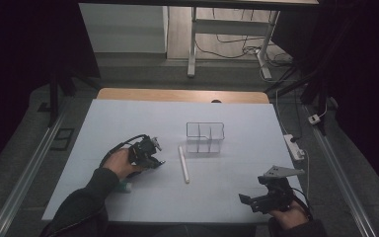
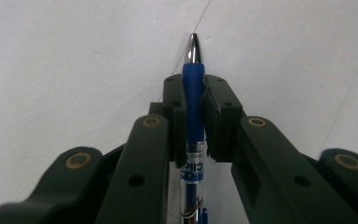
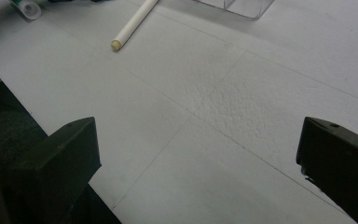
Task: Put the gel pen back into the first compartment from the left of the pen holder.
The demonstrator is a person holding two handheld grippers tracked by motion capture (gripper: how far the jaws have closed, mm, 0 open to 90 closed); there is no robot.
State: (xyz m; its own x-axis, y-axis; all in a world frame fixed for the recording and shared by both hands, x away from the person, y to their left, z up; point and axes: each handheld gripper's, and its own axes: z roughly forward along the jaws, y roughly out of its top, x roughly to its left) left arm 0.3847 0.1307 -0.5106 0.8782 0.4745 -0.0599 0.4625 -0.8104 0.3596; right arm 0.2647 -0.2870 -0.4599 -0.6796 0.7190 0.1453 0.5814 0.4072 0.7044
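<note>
The left gripper is clamped on a blue pen, its pads pressing the rubber grip from both sides. The pen's long axis runs along the jaws, silver tip forward and clear barrel back towards the hand. In the high view the left gripper sits to the left of the clear organiser, beyond a white stick. The right gripper, jaws spread wide and empty, rests nearer the person than the organiser.
</note>
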